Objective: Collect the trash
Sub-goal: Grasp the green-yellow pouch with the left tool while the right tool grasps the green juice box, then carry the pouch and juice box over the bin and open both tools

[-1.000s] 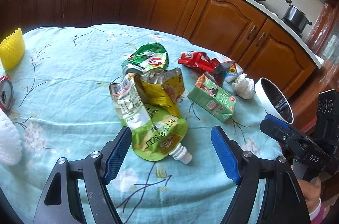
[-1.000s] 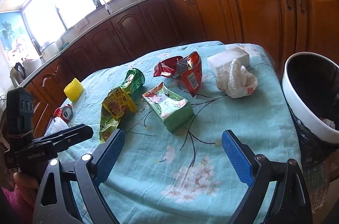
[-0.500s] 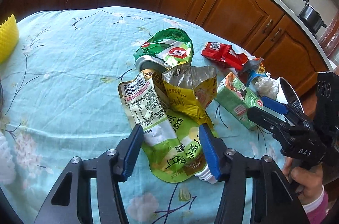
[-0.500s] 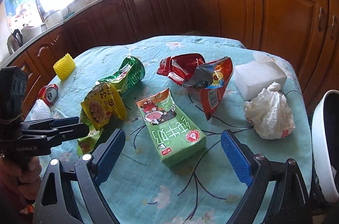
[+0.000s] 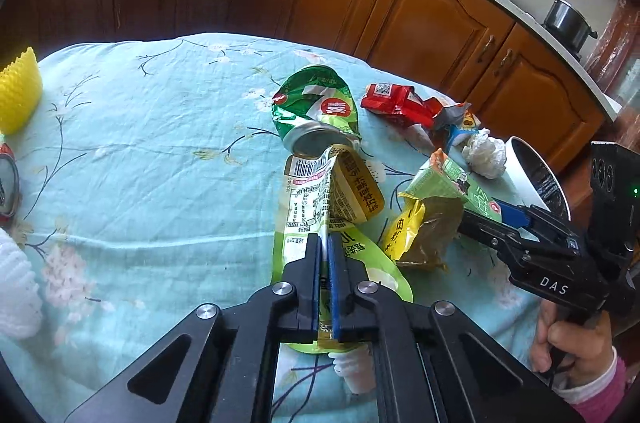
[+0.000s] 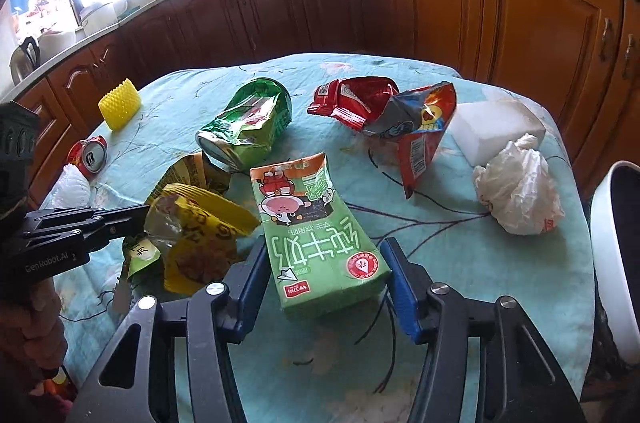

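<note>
My left gripper is shut on a green and yellow spouted drink pouch lying on the teal tablecloth. My right gripper stands around the near end of a green milk carton; its blue pads touch or nearly touch the carton's sides. A yellow snack bag lies left of the carton. A crushed green can, red wrappers and a crumpled white bag lie beyond.
A white bin with a black liner stands at the table's right edge. A white block, a yellow spiky holder, a red can and white foam netting also sit on the table. Wooden cabinets ring the room.
My left gripper moved forward and closed on the spouted pouch. My right gripper moved forward onto the milk carton and its jaws narrowed around it.
</note>
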`<state>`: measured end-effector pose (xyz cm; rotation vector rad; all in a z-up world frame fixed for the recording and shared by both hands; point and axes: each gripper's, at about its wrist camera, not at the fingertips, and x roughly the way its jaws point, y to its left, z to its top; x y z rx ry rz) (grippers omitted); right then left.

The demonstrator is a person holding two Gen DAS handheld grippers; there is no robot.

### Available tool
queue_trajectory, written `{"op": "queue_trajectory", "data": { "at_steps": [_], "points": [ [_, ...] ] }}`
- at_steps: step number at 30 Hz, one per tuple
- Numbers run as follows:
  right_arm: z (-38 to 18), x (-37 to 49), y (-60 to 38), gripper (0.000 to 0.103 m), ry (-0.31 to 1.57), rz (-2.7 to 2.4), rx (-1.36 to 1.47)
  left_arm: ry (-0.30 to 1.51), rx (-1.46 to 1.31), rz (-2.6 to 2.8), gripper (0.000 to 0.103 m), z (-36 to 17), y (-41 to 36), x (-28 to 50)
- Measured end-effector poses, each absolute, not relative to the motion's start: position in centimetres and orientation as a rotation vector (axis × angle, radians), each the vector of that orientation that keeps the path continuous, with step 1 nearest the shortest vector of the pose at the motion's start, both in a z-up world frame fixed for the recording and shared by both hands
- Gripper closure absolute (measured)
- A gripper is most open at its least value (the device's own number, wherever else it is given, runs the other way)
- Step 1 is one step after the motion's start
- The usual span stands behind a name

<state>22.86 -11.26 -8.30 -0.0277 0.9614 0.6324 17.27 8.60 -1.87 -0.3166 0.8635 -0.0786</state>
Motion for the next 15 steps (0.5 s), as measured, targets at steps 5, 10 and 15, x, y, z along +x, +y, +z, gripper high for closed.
{"op": "queue_trajectory", "data": {
  "at_steps": [5,10,15],
  "points": [
    [-7.6,20.6,-14.3,0.047,0.941,0.583,0.047,0.802,-0.294,-0.095,0.101,0.3,7.8,15.6],
    [-6.9,19.3,-17.6,0.047,0.923,0.515,0.116,0.749,-0.273,-0.142,0.101,2.3,6.3,14.3],
    [-6.5,18.7,-20.5,0.047,0.911,0.452,0.157,0.743,-0.254,-0.209,0.101,3.2,4.7,13.7]
  ]
}}
